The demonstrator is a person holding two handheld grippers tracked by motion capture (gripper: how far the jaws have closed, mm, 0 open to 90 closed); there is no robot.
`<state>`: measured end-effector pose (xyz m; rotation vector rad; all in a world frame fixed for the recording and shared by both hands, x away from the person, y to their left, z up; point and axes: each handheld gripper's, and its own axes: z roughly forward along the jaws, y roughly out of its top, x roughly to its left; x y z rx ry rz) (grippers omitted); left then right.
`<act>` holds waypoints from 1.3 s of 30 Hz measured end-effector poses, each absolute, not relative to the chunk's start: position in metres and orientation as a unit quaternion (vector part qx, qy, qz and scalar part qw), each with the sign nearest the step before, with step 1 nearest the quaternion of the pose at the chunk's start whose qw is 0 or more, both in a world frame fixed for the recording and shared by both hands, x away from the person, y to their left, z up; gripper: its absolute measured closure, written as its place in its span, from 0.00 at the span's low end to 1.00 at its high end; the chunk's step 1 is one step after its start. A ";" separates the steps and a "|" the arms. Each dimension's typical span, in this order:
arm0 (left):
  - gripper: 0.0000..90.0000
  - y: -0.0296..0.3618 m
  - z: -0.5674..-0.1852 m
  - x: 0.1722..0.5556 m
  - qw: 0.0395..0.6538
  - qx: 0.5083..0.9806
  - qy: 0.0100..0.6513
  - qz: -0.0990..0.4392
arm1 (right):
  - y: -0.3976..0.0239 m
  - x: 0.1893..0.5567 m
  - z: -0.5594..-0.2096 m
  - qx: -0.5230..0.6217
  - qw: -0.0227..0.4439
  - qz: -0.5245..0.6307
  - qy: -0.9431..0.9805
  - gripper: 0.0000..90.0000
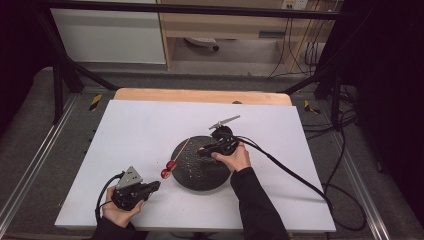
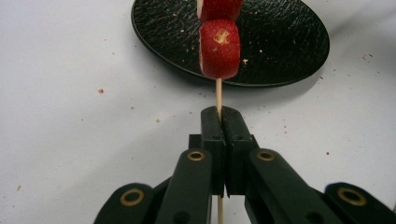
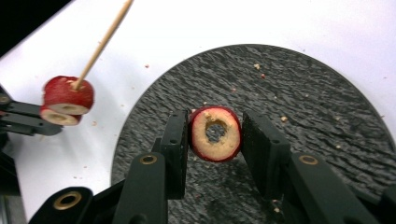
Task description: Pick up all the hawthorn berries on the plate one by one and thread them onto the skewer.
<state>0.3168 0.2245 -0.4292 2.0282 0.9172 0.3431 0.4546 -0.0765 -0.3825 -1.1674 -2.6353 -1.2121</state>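
The left claw [image 2: 219, 122] is pinching a skewer [image 2: 218, 95] while the right claw [image 3: 215, 140] is gripping a ringed slice [image 3: 215, 134] between its jaws over the plate [image 3: 308, 107].

A thin wooden skewer [image 2: 218, 95], a rough matt black plate [image 3: 322, 116], and glossy red-skinned fruit slices [image 3: 65, 100].

A: How's the light?

B: Bright and even on the white surface [image 1: 150, 130] from overhead; the room around it falls off into near black.

A: Shadows?

B: Soft ones, close under the black plate [image 2: 280, 42] and the sleeve.

A: Sharpness?

B: The high view is grainy and soft. The right gripper view is slightly blurred, and a faint sheen sits on the plate's texture.
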 end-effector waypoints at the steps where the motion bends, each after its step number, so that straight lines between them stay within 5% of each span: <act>1: 0.98 0.224 -0.429 0.317 0.430 0.813 0.367 0.138 | -0.078 0.452 -0.383 -0.375 0.006 -0.393 -0.840 0.70; 39: 0.98 0.221 -0.428 0.315 0.436 0.812 0.364 0.137 | -0.101 0.413 -0.399 -0.418 -0.005 -0.579 -0.700 0.70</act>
